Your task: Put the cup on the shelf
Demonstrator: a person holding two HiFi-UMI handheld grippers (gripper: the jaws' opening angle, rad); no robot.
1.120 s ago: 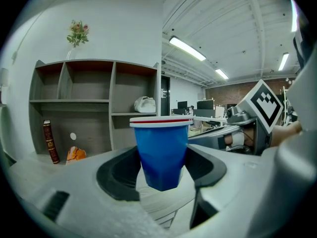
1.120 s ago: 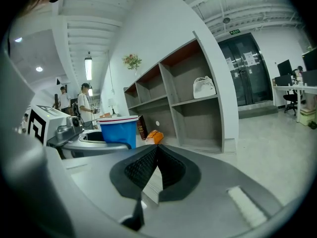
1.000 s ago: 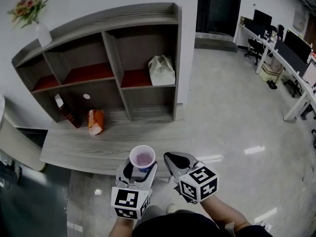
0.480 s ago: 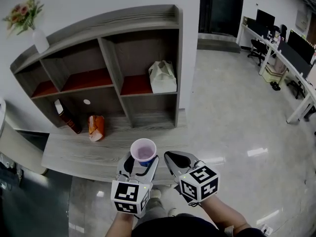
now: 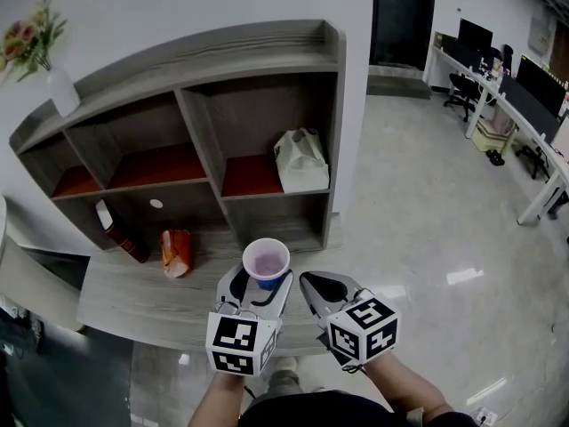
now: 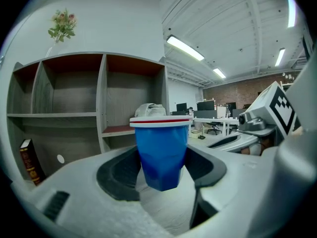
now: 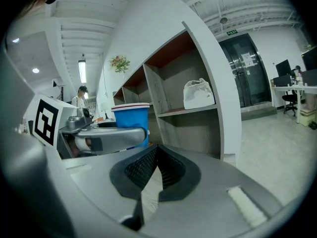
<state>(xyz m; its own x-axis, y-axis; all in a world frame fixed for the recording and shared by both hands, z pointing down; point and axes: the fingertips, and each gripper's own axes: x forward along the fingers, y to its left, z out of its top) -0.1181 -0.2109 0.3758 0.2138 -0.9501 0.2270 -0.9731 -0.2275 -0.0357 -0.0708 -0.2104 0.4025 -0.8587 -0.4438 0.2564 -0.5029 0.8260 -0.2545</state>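
Blue cup [image 5: 266, 263], clamped upright in the left tongs [image 5: 255, 285] at lower centre of the head view (right tongs [image 5: 320, 288] closed, empty), should be carried level into an open bay of the shelf [image 5: 222, 50] above.

The cup [image 6: 162, 152] is showing a blue wall, white rim, red stripe. The shelf [image 5: 204, 60] is showing grey woodgrain, red boards. The packet [image 5: 176, 252] at cup's 9 o'clock is showing orange.
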